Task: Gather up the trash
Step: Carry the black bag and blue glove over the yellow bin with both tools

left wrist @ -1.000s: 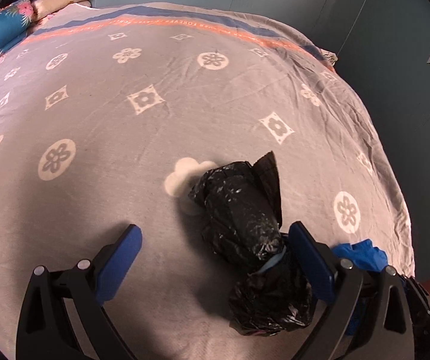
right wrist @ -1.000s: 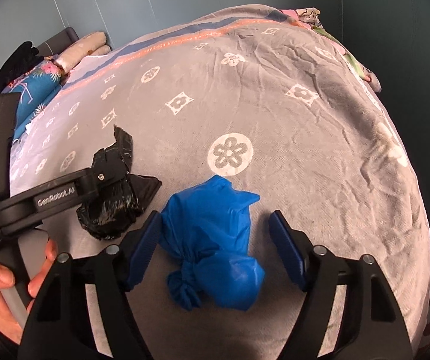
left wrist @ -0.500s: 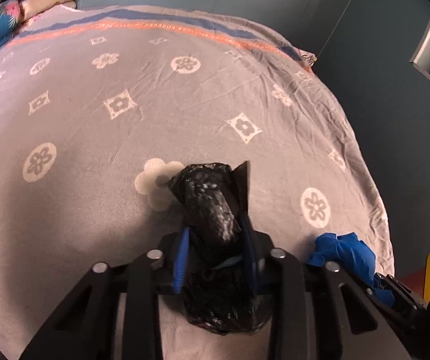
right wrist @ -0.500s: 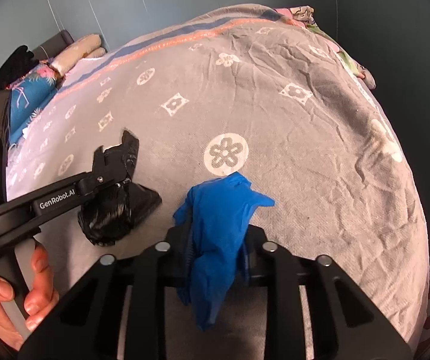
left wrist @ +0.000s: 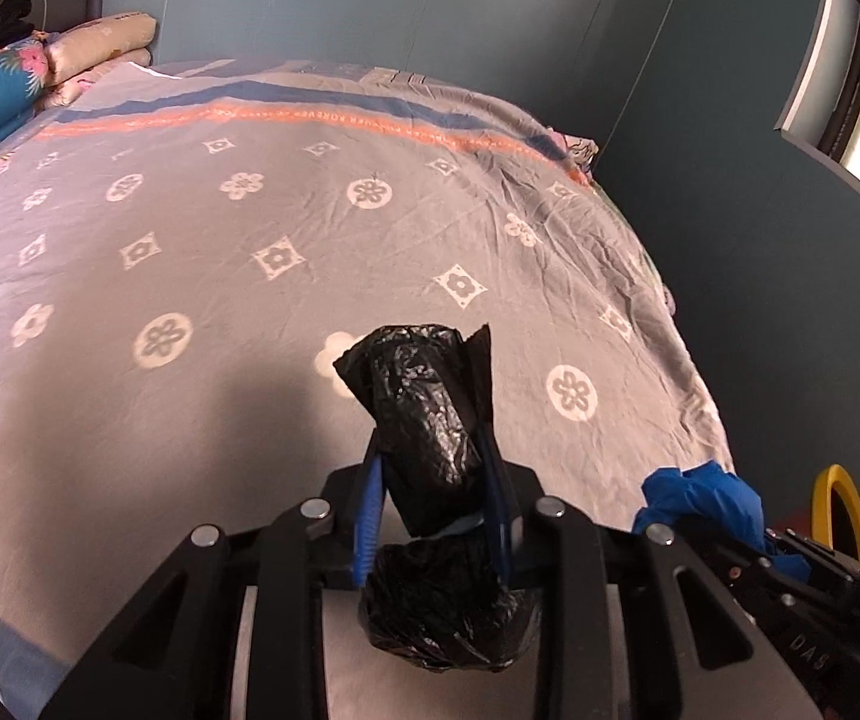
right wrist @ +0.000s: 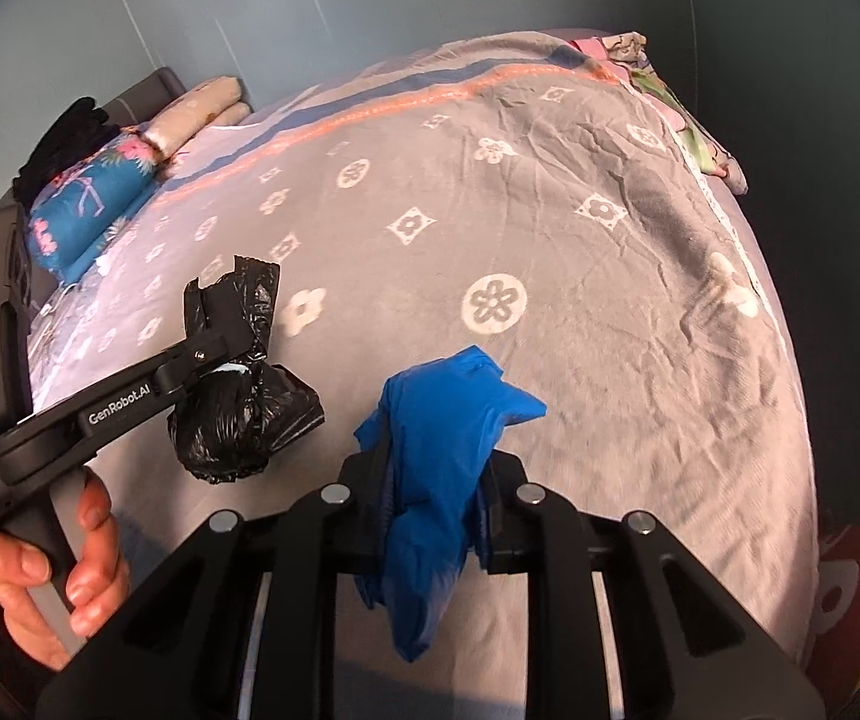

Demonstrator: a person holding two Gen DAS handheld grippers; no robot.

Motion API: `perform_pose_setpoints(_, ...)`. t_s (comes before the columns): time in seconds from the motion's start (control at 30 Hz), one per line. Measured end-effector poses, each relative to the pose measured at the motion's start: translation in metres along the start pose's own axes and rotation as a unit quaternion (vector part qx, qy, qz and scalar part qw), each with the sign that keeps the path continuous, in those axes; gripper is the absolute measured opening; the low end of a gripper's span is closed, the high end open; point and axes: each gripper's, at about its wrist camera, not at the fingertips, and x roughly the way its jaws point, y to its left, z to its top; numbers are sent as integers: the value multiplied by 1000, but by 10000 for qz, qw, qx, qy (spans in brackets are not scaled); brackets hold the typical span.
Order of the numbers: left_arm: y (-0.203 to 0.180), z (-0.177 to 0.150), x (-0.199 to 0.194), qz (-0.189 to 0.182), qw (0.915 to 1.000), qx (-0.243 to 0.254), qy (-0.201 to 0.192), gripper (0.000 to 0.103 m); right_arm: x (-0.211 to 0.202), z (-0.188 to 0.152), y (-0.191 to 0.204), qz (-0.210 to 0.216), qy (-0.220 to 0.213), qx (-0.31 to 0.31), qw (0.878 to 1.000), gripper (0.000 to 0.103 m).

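The black trash bag [left wrist: 436, 420] is pinched at its waist between the closed fingers of the left gripper [left wrist: 433, 498], raised over the grey patterned bedspread [left wrist: 190, 252]. At its three o'clock, the blue trash bag [right wrist: 430, 450] hangs clamped in the right gripper [right wrist: 430, 504]. Pillows [left wrist: 22, 78] lie toward ten o'clock.

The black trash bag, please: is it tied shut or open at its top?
Tied shut, it seems: the black trash bag narrows to a pinched neck where the left claw clamps it, its loose end flaring above.
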Motion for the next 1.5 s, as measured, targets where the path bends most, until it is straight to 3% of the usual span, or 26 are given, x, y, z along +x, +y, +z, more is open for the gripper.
perform_pose_setpoints(0.43, -12, -51, -89, 14, 9995, 293, -139, 27, -93, -50, 15, 374, 15, -252, 9990, 19)
perform_pose_setpoints(0.73, -49, -72, -138, -366, 9975, 521, -323, 27, -150, -82, 0, 398, -159, -46, 9991, 19)
perform_pose_setpoints(1.17, -129, -76, -177, -772, 9872, 1224, -663, 27, -216, -91, -52, 316, -662, 394, 9965, 19)
perform_pose_setpoints(1.5, -184, -75, -172, -1051, 9786, 1638, -670, 27, -260, -86, -99, 15, -1103, 748, 9911, 19)
